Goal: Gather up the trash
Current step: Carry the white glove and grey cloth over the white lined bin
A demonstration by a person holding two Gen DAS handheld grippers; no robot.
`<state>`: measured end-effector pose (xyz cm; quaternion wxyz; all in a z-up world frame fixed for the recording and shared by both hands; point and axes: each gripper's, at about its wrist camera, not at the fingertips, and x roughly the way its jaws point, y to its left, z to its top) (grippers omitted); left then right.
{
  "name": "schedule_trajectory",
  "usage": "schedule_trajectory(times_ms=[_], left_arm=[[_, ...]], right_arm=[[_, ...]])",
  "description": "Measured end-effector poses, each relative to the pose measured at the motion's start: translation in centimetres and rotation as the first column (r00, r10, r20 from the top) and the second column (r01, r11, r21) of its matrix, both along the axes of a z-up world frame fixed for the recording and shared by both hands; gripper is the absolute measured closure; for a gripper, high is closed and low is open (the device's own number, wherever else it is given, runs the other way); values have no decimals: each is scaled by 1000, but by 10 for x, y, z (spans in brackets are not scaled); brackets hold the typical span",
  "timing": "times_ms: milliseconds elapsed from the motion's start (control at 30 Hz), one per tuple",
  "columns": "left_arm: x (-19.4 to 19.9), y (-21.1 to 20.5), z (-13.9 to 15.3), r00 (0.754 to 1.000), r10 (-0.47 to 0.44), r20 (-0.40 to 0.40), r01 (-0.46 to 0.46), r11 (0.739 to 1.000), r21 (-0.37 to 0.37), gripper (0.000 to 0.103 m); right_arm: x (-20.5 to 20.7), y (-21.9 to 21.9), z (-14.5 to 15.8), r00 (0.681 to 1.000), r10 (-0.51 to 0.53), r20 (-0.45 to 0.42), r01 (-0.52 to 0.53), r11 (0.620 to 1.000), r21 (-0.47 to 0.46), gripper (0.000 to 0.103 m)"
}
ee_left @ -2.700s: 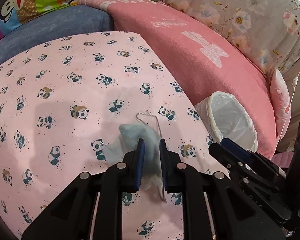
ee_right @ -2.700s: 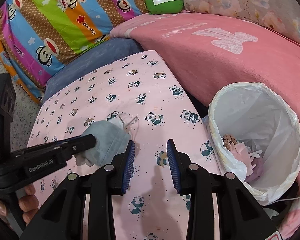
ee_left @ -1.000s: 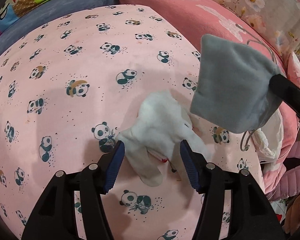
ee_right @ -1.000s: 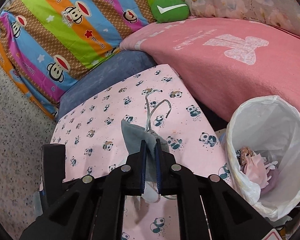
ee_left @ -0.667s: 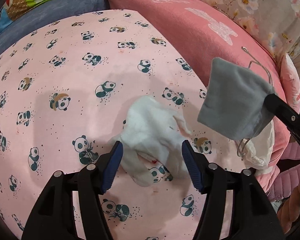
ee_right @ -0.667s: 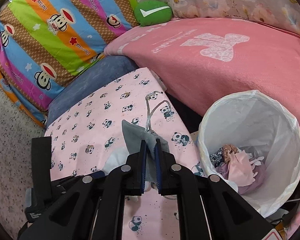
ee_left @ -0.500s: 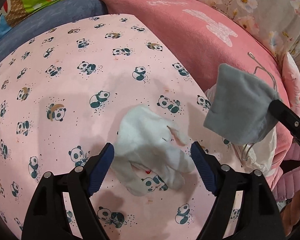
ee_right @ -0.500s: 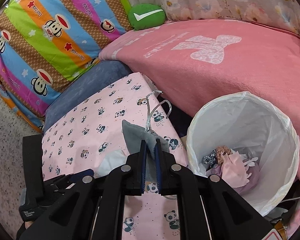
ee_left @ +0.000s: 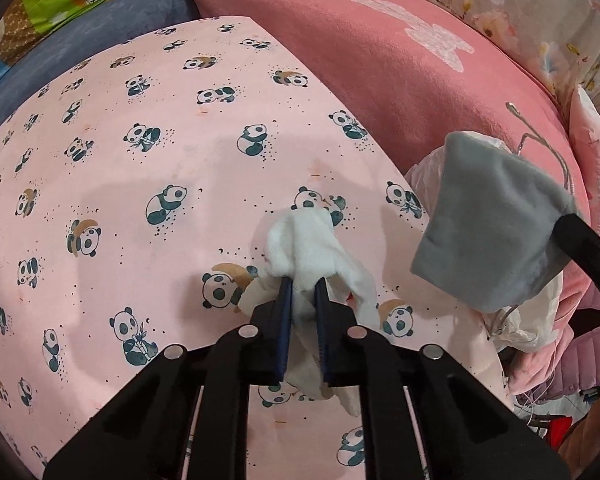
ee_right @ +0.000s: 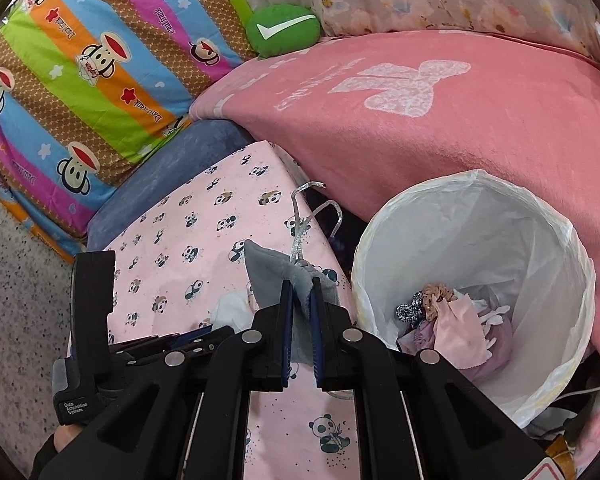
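Observation:
My left gripper (ee_left: 301, 289) is shut on a crumpled white tissue (ee_left: 304, 246) resting on the pink panda-print cloth (ee_left: 148, 168). My right gripper (ee_right: 299, 285) is shut on a grey face mask (ee_right: 274, 276) with silvery ear loops, held in the air just left of the white-lined trash bin (ee_right: 472, 240). The mask also shows in the left wrist view (ee_left: 488, 224), hanging in front of the bin's liner (ee_left: 424, 172). The bin holds several pink and patterned scraps (ee_right: 456, 320).
A pink blanket (ee_right: 440, 120) lies behind the bin. A striped monkey-print pillow (ee_right: 80, 64), a green cushion (ee_right: 284, 28) and a blue cushion (ee_right: 172, 160) border the cloth's far side. Speckled floor (ee_right: 16, 280) lies to the left.
My left gripper has closed on the white tissue. My right gripper has carried the grey mask to the right, closer to the bin.

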<state>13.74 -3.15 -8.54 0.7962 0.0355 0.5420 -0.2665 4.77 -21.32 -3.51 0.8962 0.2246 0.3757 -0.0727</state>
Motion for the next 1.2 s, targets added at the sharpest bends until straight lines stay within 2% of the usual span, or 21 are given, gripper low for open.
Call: schedule_trajectory(times_ms=[267, 600, 833, 1200], left_arm=[[-17, -28, 41, 996, -53, 78, 55, 998, -30, 93], [-36, -82, 86, 973, -156, 170, 167, 984, -57, 93], [-48, -118, 96, 954, -225, 197, 240, 969, -55, 93], [-59, -156, 93, 934, -300, 193, 314, 948, -47, 91]], right_arm=[[-12, -8, 11, 999, -34, 31, 35, 999, -9, 93], [-41, -41, 33, 989, -119, 82, 122, 992, -34, 93], [-64, -73, 44, 976, -190, 107, 196, 980, -46, 93], [-96, -121, 49, 951, -287, 111, 294, 955, -48, 93]])
